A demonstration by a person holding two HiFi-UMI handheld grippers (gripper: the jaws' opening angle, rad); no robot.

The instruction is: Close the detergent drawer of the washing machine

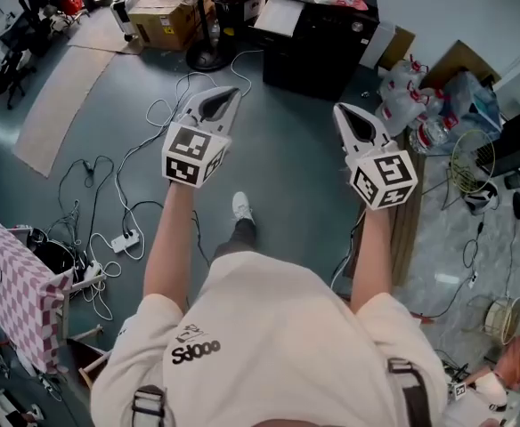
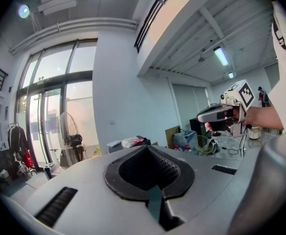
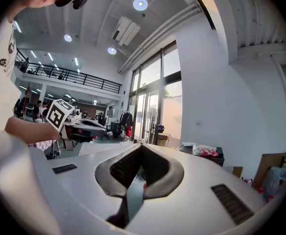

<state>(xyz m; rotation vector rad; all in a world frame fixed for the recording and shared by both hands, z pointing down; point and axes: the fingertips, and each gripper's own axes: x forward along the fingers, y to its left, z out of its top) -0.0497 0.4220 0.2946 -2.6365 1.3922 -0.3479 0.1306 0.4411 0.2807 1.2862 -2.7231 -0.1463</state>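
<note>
No washing machine or detergent drawer shows in any view. In the head view both grippers are held out level in front of the person, above the grey floor [image 1: 287, 158]. My left gripper [image 1: 228, 93] is shut with nothing between its jaws, and so is my right gripper [image 1: 343, 110]. The left gripper view looks along its closed jaws [image 2: 146, 148] towards a white wall and tall windows, with the right gripper [image 2: 216, 114] in the air at the right. In the right gripper view the jaws [image 3: 140, 146] are closed too, with the left gripper [image 3: 83, 127] at the left.
A black cabinet [image 1: 318, 38] and cardboard boxes [image 1: 166, 16] stand ahead. Loose cables [image 1: 126, 194] and a power strip [image 1: 125, 238] lie on the floor at left, beside a checked cloth [image 1: 11, 283]. Plastic bags [image 1: 411, 87] and a wire fan [image 1: 469, 163] sit at right.
</note>
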